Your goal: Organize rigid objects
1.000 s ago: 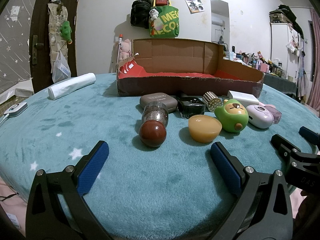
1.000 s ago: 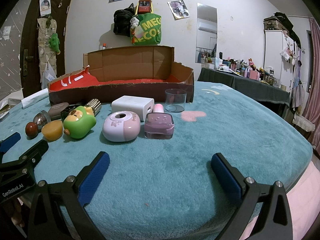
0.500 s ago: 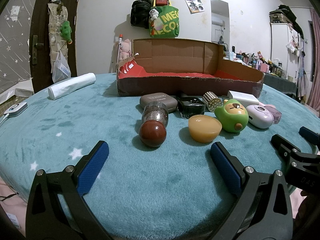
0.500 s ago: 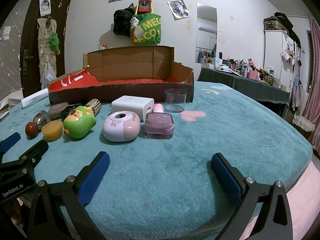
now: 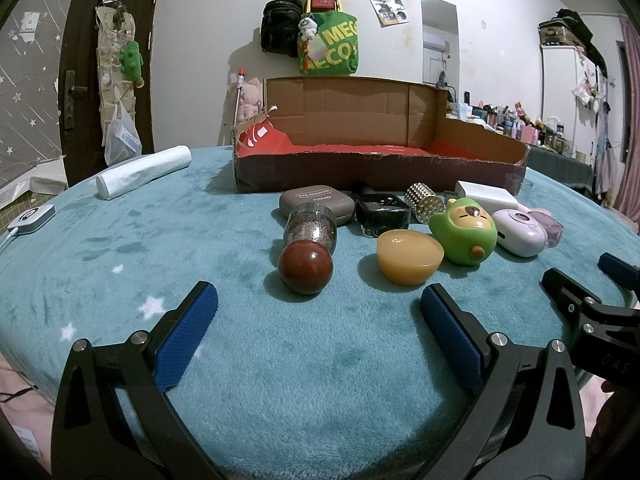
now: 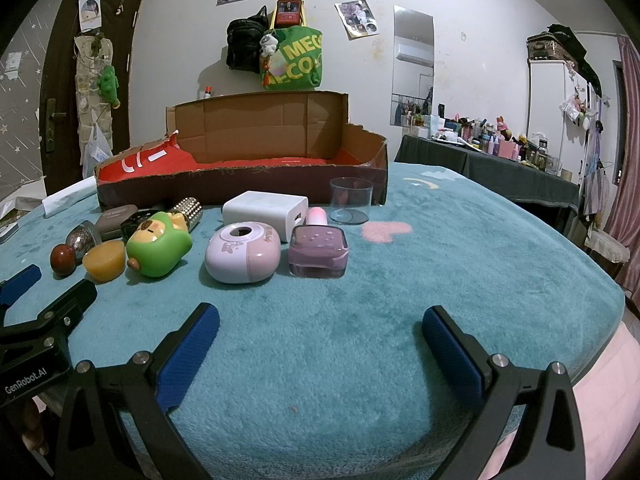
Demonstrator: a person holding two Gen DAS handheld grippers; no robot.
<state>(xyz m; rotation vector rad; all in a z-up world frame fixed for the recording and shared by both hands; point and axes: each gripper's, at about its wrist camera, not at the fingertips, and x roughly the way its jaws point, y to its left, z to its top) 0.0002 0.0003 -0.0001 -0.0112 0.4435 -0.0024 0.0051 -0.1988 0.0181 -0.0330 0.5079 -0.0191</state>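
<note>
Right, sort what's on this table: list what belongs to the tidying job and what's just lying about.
For the job: cardboard box, brown ball, glitter jar, amber dome, green bear toy, white charger, purple bottle.

Lying about: white roll, small white device, wall bags.

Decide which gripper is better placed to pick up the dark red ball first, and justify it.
Left. The dark red ball lies just ahead of the open left gripper, between its jaws' line. The right gripper faces bare blanket.
</note>
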